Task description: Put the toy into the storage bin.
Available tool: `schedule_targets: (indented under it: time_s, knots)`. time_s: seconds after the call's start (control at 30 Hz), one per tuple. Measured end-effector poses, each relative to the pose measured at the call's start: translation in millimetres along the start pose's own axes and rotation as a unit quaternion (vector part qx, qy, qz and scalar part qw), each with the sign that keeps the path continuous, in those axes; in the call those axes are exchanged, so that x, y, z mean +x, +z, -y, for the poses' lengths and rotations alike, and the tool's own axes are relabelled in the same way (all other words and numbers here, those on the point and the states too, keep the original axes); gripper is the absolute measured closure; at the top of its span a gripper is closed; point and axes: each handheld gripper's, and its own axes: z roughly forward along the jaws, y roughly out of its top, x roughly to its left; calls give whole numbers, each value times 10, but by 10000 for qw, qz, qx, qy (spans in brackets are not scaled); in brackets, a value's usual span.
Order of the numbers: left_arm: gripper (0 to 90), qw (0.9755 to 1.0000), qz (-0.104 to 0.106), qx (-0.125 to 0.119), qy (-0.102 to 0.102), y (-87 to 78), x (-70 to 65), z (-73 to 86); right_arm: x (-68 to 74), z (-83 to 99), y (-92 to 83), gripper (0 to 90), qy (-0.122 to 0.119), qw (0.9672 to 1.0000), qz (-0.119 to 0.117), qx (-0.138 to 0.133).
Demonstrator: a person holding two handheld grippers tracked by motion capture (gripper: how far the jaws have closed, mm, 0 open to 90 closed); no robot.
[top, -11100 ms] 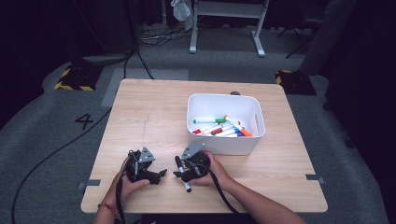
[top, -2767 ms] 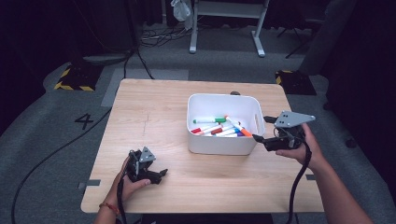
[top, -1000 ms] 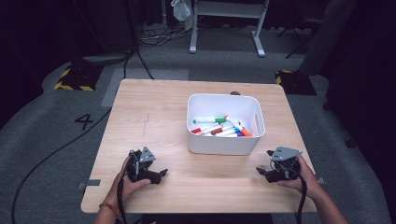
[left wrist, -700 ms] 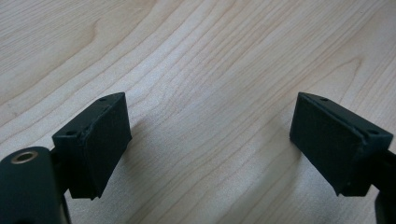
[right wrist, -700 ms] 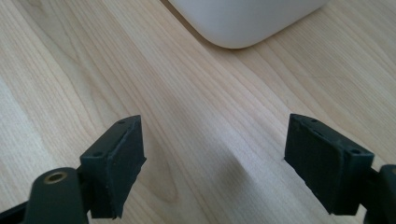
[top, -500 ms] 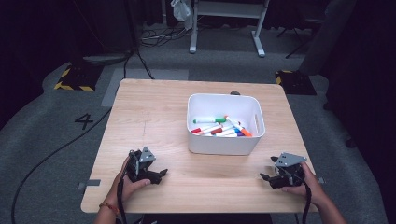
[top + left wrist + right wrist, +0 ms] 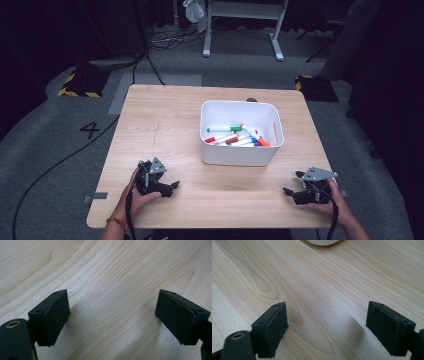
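Bin (image 7: 241,150) between both empty grippers

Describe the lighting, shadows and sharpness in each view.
High view: table brightly lit, surrounding floor falling into darkness, picture slightly soft; white bin casts little shadow. Left gripper view: even light, soft shadows beneath the open left gripper. Right gripper view: crisp wood grain, soft shadows under the open right gripper.

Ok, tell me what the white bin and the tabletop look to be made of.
White bin: probably plastic, with a smooth matt look; its corners are rounded and a handle slot is cut in its side wall. Tabletop: light wood or a wood-look laminate, since the grain lines and a knot show plainly in both gripper views; a faint sheen.
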Motion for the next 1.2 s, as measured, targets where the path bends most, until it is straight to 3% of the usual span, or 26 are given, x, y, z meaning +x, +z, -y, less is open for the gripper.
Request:
schedule_targets:
  time_s: [0.2, 0.37, 1.2]
  knots:
    - [122, 10000, 3, 0, -19, 6, 0, -5, -115, 116, -12, 153, 473, 9987, -49, -173]
    - [121, 10000, 9, 4, -5, 9, 3, -9, -177, 163, -53, 152, 671, 9975, 131, -151]
    - [118, 10000, -4, 15, -7, 13, 2, -14, -189, 175, -63, 150, 691, 9974, 113, -154]
